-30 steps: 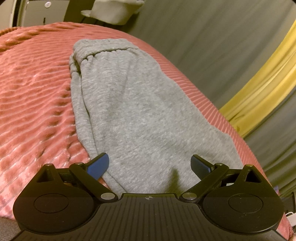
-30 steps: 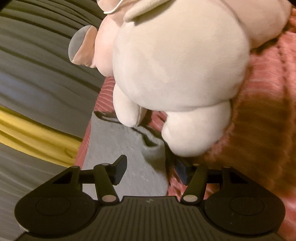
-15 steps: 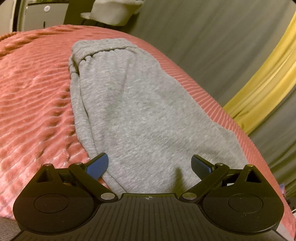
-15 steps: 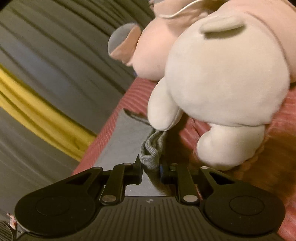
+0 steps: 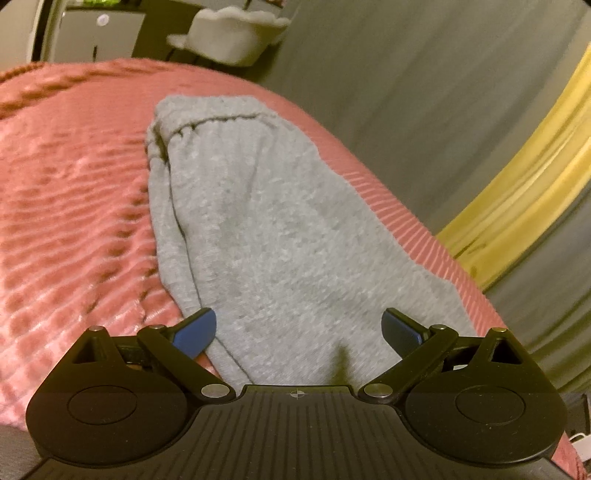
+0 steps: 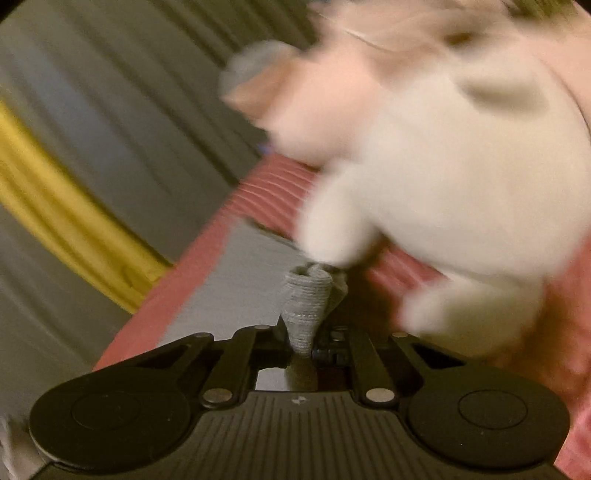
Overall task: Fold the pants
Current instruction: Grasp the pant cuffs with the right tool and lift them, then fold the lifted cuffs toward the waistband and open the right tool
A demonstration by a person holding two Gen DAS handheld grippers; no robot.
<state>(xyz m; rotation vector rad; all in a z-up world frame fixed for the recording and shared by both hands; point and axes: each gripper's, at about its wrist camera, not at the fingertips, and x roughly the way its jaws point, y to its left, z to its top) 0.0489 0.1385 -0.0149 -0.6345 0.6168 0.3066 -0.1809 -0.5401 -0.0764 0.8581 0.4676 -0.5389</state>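
Grey knit pants (image 5: pixel 266 236) lie lengthwise on a pink ribbed bedspread (image 5: pixel 66 206), running away from my left gripper (image 5: pixel 299 328) toward the far edge. That gripper hovers open just over the near end of the pants, its blue pads on either side of the cloth without touching it. In the right wrist view my right gripper (image 6: pixel 303 347) is shut on a bunched ribbed cuff of the pants (image 6: pixel 306 299), which stands up from between the jaws, lifted off the flat grey cloth (image 6: pixel 236 284) below.
A big white and pink plush toy (image 6: pixel 443 177) sits on the bedspread (image 6: pixel 266 188) right beside the held cuff. Grey curtain with a yellow stripe (image 5: pixel 517 177) hangs past the bed edge. A white basket (image 5: pixel 229 33) stands beyond the bed.
The right gripper closed on the pants cuff and lifted it, rolling as it rose; the plush toy slid right in its view. The left gripper stayed open and nearly still.
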